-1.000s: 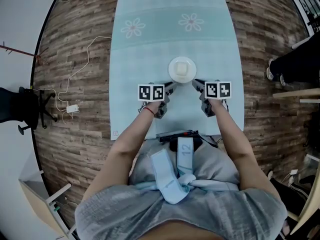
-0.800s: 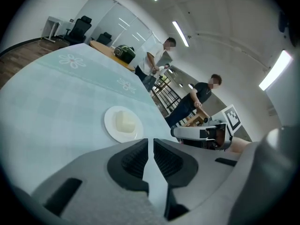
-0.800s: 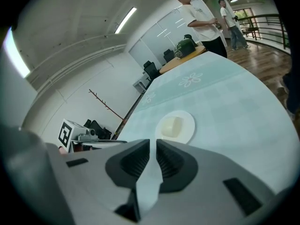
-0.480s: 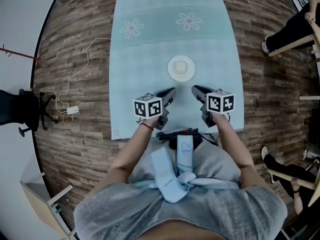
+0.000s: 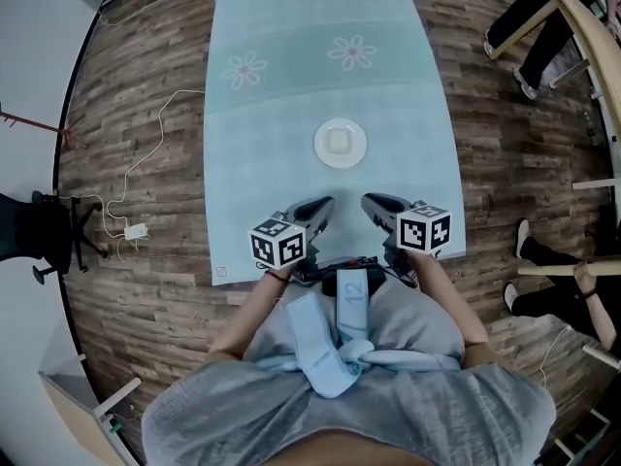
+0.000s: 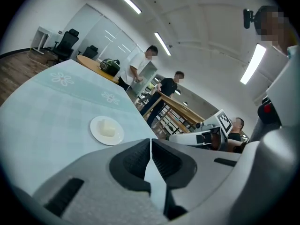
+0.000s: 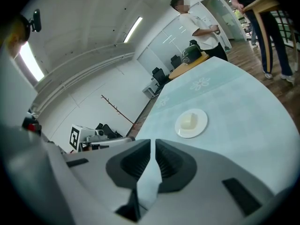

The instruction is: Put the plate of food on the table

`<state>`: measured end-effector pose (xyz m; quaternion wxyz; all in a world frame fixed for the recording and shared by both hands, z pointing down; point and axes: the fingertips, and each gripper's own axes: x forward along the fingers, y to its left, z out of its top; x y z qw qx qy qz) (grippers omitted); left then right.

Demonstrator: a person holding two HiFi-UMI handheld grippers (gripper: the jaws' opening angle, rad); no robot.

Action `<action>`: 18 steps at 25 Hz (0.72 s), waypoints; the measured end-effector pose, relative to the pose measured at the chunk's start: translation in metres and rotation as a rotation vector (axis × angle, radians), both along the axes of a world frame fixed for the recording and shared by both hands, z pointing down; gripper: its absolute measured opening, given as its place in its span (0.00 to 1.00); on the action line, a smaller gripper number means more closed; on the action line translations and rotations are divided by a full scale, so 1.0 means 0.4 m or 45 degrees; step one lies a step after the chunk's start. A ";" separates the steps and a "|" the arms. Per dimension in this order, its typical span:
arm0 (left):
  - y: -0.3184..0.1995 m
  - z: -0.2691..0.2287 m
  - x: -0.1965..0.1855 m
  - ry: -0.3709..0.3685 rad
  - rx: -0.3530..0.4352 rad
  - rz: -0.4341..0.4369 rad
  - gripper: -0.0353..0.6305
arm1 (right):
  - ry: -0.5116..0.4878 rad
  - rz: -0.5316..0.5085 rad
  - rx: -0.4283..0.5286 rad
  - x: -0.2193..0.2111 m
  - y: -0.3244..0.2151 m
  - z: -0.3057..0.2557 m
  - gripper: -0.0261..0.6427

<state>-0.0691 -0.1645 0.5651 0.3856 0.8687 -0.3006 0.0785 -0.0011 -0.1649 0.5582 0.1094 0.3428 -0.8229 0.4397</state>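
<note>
A white plate (image 5: 341, 144) carrying a pale block of food (image 5: 339, 141) rests flat on the light blue tablecloth (image 5: 262, 163), near the table's middle. Both grippers hang well back from it, over the near edge. My left gripper (image 5: 325, 203) is shut and holds nothing. The right gripper (image 5: 368, 200) is likewise shut and empty. In the left gripper view the plate (image 6: 107, 130) lies ahead and to the left of the left gripper (image 6: 150, 142). The right gripper view has the plate (image 7: 191, 123) ahead and to the right of the right gripper (image 7: 153, 144).
The tablecloth carries two flower prints (image 5: 351, 51) toward the far end. White cables and a plug (image 5: 135, 231) lie on the wooden floor at left, beside a black chair (image 5: 39, 231). People (image 5: 553, 8) and wooden furniture stand to the right.
Both grippers have drawn back from the plate's sides toward the person. The plate stays on the table, free of them.
</note>
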 end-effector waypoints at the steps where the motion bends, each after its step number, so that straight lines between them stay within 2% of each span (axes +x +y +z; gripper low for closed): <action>1: 0.005 -0.003 -0.003 0.002 0.005 0.002 0.09 | -0.003 -0.001 0.003 -0.002 0.006 -0.004 0.10; 10: 0.016 -0.002 0.005 0.032 -0.023 0.026 0.09 | -0.023 0.012 0.002 -0.008 0.018 -0.013 0.10; 18: 0.015 -0.010 0.014 0.044 -0.009 0.028 0.10 | -0.030 -0.005 0.015 -0.014 0.012 -0.021 0.10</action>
